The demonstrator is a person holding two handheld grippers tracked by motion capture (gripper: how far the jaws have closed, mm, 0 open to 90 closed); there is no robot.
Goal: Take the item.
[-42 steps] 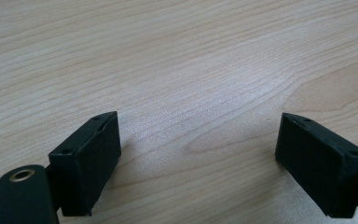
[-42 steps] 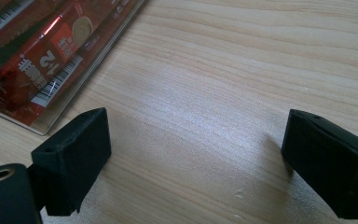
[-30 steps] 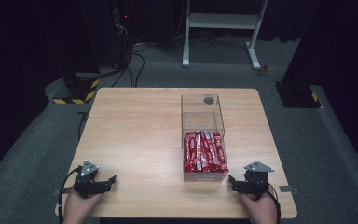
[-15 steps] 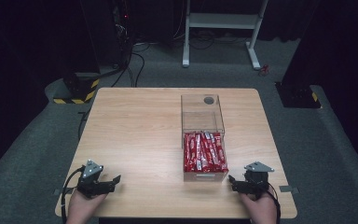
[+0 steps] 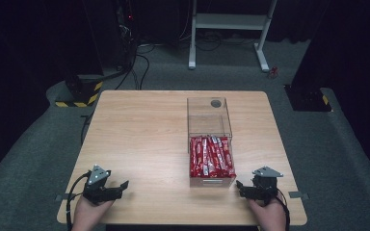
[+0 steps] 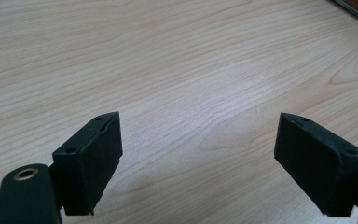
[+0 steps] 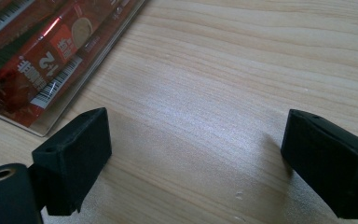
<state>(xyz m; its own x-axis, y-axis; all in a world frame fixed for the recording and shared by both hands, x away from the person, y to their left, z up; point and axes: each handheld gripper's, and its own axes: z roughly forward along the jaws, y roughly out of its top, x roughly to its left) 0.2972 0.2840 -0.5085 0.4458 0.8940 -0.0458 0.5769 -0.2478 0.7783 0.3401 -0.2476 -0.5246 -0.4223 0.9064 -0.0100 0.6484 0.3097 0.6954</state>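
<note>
**Left gripper edges inward; right one holds beside the box**

Since the earlier frames, the left gripper point(image 5: 120, 186) has crept a little toward the middle of the frame along the near edge of the table point(image 5: 139, 130), while the right gripper point(image 5: 239, 186) sits where it was. Nothing else on the tabletop has shifted.

Seen from the high view, the left gripper lies at the lower left of the frame, held by a hand point(image 5: 87, 214) coming in from the bottom edge, with its cable looping off to the left. Its jaws stand wide apart with nothing between them; the left gripper view confirms this, with bare wood grain showing in the gap point(image 6: 200, 140).

At the lower right of the high view, the right gripper rests in the other hand point(image 5: 270, 216), just beside the near right corner of the clear box point(image 5: 210, 115). Its jaws are likewise spread and empty. In the right gripper view, the box's transparent wall crosses the upper left of the frame.

The clear box stands right of centre in the high view. Its near half is packed with red snack packets point(image 5: 212, 155); its far half holds none, and a dark round spot marks its far end.
</note>
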